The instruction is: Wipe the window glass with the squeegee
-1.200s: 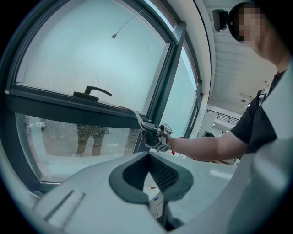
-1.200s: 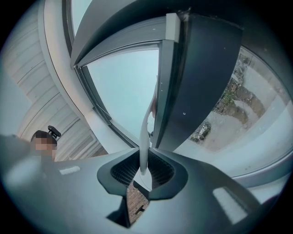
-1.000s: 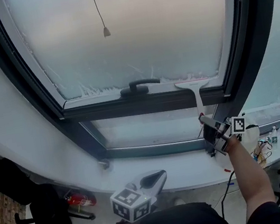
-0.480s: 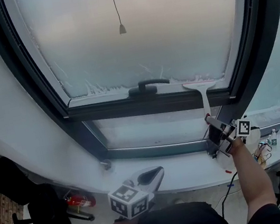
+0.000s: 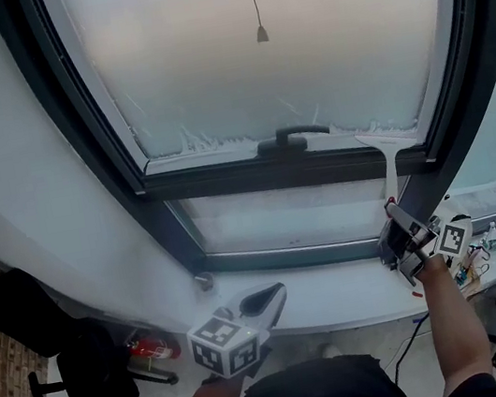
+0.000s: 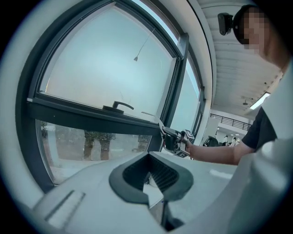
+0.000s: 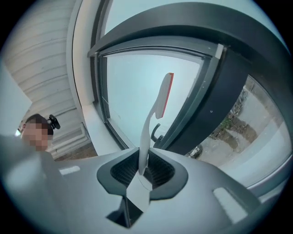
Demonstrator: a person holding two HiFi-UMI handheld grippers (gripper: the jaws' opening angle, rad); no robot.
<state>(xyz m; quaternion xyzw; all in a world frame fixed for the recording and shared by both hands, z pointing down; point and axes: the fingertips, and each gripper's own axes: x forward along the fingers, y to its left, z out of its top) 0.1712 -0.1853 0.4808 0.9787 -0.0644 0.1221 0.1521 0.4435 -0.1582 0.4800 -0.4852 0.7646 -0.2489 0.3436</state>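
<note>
**Head view.** Your right tool (image 5: 396,219) is raised to the window and pinches the lower end of the squeegee (image 5: 387,163). The white handle runs upward across the dark frame bar (image 5: 226,182). The blade lies at the foot of the frosted window glass (image 5: 281,63), just right of the window handle (image 5: 290,138) and near the right side of the frame. A pull cord (image 5: 257,10) hangs in front of the glass. Your left tool (image 5: 264,298) is held low, well apart from the window, below the white sill (image 5: 339,286).

**Left gripper view.** The jaws of your left tool (image 6: 153,176) are pressed together with nothing between them. Beyond them you see the window handle (image 6: 118,106) and your right tool (image 6: 173,139) reaching toward the frame.

**Right gripper view.** The jaws of your right tool (image 7: 143,171) are clamped on the thin white handle of the squeegee (image 7: 158,103), which rises and curves toward the pane. Its red blade edge (image 7: 169,89) faces the glass. The window handle (image 7: 156,132) shows just behind the squeegee's shaft.
</note>
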